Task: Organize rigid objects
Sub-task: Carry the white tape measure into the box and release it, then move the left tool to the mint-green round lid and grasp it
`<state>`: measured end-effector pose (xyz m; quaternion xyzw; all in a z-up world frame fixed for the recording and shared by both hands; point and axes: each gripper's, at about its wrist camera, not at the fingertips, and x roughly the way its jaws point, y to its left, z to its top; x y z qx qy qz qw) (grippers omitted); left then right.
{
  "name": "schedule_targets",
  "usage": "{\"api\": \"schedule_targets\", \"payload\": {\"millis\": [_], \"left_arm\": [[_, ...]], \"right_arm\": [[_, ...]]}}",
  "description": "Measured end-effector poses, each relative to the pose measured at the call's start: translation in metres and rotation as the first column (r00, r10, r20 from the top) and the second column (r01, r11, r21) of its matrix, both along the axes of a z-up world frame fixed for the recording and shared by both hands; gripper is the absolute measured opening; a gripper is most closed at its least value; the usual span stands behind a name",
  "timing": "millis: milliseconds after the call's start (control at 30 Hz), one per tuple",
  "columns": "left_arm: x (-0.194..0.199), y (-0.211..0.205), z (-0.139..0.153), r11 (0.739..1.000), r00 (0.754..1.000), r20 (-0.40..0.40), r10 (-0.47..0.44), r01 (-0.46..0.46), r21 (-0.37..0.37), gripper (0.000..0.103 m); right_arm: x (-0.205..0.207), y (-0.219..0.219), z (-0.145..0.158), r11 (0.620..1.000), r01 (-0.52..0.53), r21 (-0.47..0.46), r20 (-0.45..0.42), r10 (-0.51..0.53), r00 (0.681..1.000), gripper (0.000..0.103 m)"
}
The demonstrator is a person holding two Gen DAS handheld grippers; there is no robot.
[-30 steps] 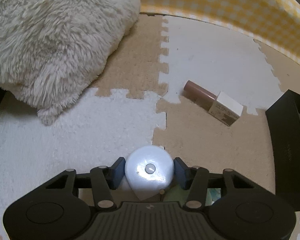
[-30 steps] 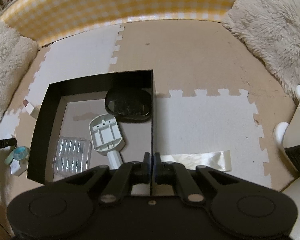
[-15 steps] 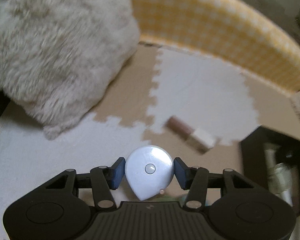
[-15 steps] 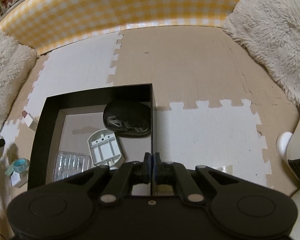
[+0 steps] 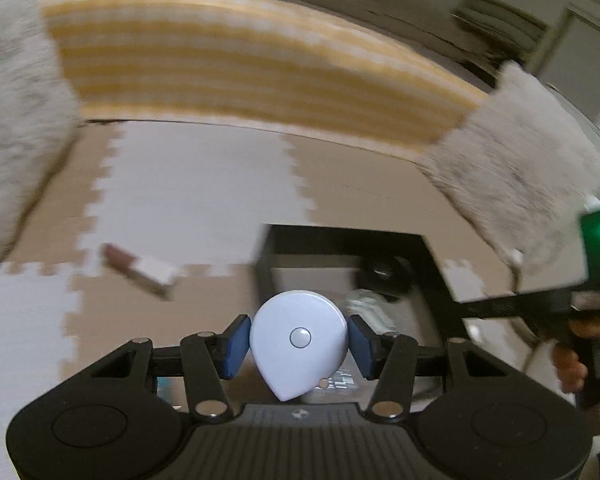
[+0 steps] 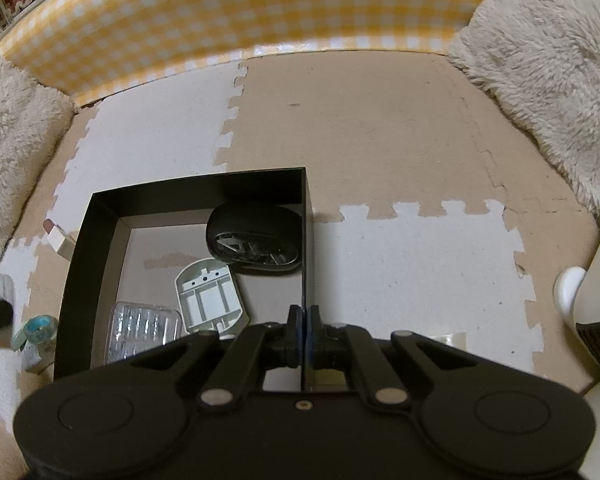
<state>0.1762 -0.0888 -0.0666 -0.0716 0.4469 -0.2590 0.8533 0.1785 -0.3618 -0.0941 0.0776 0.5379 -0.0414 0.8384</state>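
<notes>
L gripper [image 5: 299, 338] is clamped on a pale blue-white, teardrop-shaped hard plastic case [image 5: 298, 340] with a small round button at its centre, blue pads pressing its two rounded flanks. It's held off the floor, w/ the black open-top cardboard box [image 5: 342, 236] just beyond at 12 to 1 o'clock. View is motion-blurred.

Handling, as a guess: light, stiff shell, smooth and glossy so prob. slippery; curved sides give the pads little flat to bite. Widest part of the round body is the right hold, as now; pointed tail at 6 o'clock is too narrow to pinch. Don't squeeze the button.

R gripper [image 6: 303, 330] has its jaws pinched together on the box's right wall [image 6: 305, 264], which runs up to 12 o'clock from the tips. Inside box: black oval computer mouse [image 6: 254, 240], white plastic tray piece [image 6: 210, 300], clear ribbed plastic blister [image 6: 144, 330].

Outside, at 9 o'clock of box, a brown-and-white cosmetic tube [image 5: 138, 270] lies on the foam mat [image 6: 400, 128].

Writing: none legible; the tube's label is too blurred.
</notes>
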Motion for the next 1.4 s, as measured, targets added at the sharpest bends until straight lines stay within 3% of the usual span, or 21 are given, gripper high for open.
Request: {"api": "schedule_targets", "payload": {"millis": [167, 333, 733, 833, 1067, 1400], "left_arm": [[-0.008, -0.04, -0.009, 0.996, 0.996, 0.002, -0.086, 0.086, -0.011, 0.053], [-0.006, -0.07, -0.025, 0.984, 0.984, 0.025, -0.177, 0.176, 0.028, 0.053], [-0.006, -0.098, -0.06, 0.975, 0.974, -0.043, -0.224, 0.224, -0.002, 0.055], [-0.007, -0.098, -0.061, 0.975, 0.973, -0.065, -0.221, 0.222, 0.006, 0.069], [-0.007, -0.095, -0.056, 0.977, 0.972, -0.093, -0.214, 0.213, -0.013, 0.089], [-0.017, -0.09, -0.041, 0.974, 0.969, -0.102, -0.227, 0.227, -0.013, 0.103]], "right_arm": [[0.0, 0.002, 0.0, 1.0, 0.001, -0.001, -0.001, -0.001, 1.0, 0.003], [0.0, 0.002, 0.0, 1.0, -0.003, -0.006, -0.002, 0.003, 1.0, 0.003], [0.0, 0.002, 0.0, 1.0, -0.004, -0.008, -0.001, 0.004, 1.0, 0.003], [0.0, 0.002, 0.0, 1.0, -0.005, -0.008, -0.002, 0.005, 1.0, 0.003], [-0.001, 0.003, -0.001, 1.0, -0.004, -0.008, -0.002, 0.004, 1.0, 0.003], [-0.002, 0.003, -0.001, 1.0, -0.005, -0.002, -0.001, 0.005, 1.0, 0.003]]}}
